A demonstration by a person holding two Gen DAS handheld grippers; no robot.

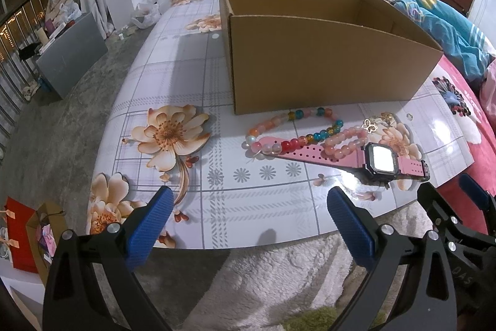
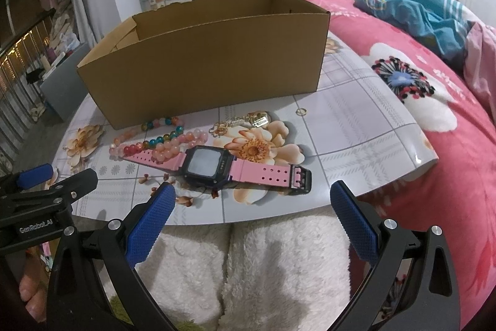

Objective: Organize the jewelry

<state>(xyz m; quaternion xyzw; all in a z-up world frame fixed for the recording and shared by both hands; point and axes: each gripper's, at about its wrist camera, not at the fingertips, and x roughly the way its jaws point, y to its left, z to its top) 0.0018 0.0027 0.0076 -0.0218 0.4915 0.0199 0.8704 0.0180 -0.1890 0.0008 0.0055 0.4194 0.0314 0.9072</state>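
Left gripper (image 1: 248, 200) and right gripper (image 2: 252, 194): both spread wide, empty, poised at the near table (image 2: 356, 138) edge. Pink-strapped watch (image 2: 214, 165) lies flat, its strap overlapping the pink bead bracelet (image 2: 173, 145) and multicoloured bead strand (image 1: 297, 126); gold trinkets (image 2: 248, 121) just beyond. Cardboard box (image 2: 210, 73) stands open behind them.

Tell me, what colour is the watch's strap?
Pink. The watch strap shows best in the right wrist view, with small holes along it.

Left gripper (image 1: 248, 200) (right gripper (image 2: 252, 196) too) agape
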